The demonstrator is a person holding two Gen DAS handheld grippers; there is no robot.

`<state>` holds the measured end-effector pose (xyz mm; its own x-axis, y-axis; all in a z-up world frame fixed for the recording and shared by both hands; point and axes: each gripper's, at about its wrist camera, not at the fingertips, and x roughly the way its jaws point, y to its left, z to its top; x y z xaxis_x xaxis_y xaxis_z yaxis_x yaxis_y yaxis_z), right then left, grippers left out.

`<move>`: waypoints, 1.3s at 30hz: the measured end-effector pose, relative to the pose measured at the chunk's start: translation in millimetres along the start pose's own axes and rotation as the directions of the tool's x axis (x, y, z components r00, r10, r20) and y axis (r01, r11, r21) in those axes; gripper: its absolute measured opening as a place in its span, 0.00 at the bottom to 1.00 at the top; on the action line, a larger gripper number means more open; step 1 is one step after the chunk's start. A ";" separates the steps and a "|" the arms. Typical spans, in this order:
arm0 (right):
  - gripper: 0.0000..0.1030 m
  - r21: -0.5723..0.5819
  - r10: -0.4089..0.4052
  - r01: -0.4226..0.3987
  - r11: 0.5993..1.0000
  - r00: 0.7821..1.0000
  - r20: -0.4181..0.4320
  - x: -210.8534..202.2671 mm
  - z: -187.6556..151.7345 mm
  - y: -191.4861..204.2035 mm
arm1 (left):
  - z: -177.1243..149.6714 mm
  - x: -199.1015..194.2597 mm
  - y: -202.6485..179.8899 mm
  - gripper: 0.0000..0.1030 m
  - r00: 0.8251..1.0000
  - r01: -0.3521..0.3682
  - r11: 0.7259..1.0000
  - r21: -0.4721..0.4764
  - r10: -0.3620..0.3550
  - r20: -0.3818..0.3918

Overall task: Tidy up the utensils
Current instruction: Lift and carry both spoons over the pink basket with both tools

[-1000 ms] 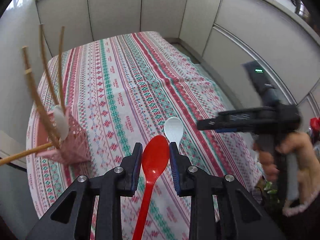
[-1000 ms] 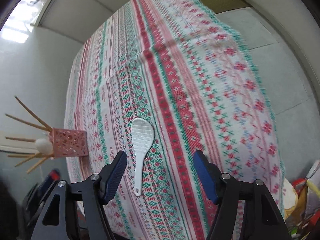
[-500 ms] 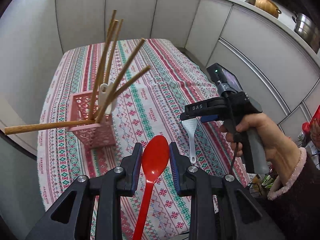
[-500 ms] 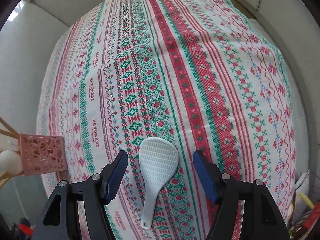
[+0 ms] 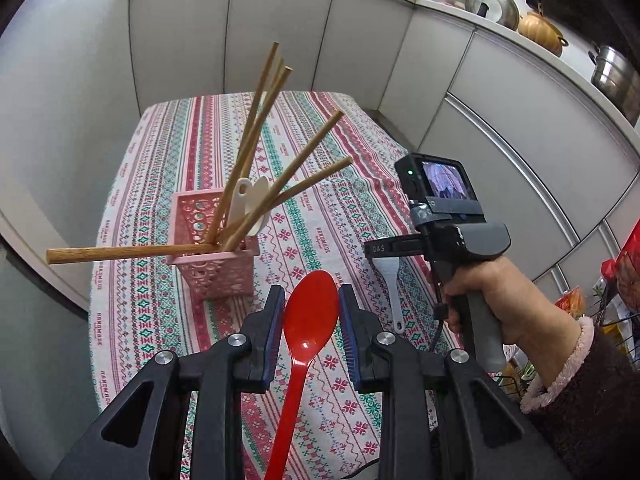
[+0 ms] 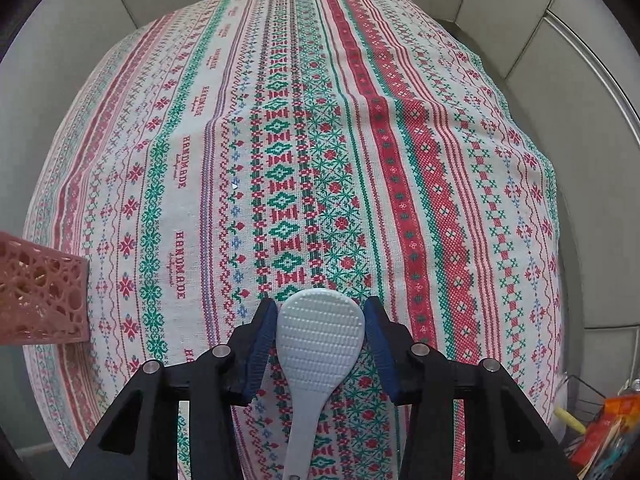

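Between the right gripper's (image 6: 320, 330) jaws, white rice paddle (image 6: 320, 340)

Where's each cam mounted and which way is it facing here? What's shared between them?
Left wrist: on the left gripper, looking along its fingers across the table at the pink basket; red spoon sits between its pads; the right hand and its gripper body show.
Right wrist: on the right gripper, angled down at the tablecloth; white rice paddle lies between its pads; no hand visible.
Shared: tablecloth, pink basket, rice paddle.
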<state>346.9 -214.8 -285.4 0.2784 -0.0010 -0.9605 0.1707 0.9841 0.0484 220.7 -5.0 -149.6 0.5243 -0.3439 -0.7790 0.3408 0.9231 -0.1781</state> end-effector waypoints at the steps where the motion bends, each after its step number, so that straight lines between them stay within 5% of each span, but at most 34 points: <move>1: 0.44 0.012 0.025 -0.025 1.000 1.000 0.006 -3.2 -1.4 -2.9 | 0.2 -0.8 1.0 0.28 1.000 -0.001 1.000 -0.003 0.001 0.003; 10: 0.44 0.063 0.199 -0.206 0.977 0.975 0.101 -61.9 -22.9 -43.8 | 8.8 -27.3 10.6 0.28 0.995 -0.007 0.999 -0.043 0.011 0.102; 17: 0.44 0.002 0.295 -0.305 0.952 0.923 0.248 -135.3 -38.5 -40.9 | 29.8 -62.7 26.2 0.28 0.963 -0.004 0.992 -0.123 0.037 0.267; 25: 0.44 -0.048 0.386 -0.397 0.917 0.850 0.357 -187.3 -50.0 -37.2 | 62.7 -63.0 49.2 0.28 0.874 0.039 0.978 -0.206 0.067 0.481; 30: 0.44 -0.063 0.400 -0.406 0.912 0.839 0.369 -188.6 -49.1 -41.5 | 79.6 -50.4 57.0 0.28 0.814 0.053 0.978 -0.203 0.076 0.576; 39: 0.44 -0.056 0.426 -0.439 0.897 0.824 0.373 -185.2 -44.5 -56.7 | 102.4 -16.2 60.3 0.28 0.743 -0.009 0.989 -0.150 0.107 0.660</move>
<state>243.6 -262.6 -122.6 0.6550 0.3525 -0.6684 -0.0219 0.8930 0.4495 312.7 38.5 -86.2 0.9415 -0.2704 -0.2013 0.2151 0.9416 -0.2590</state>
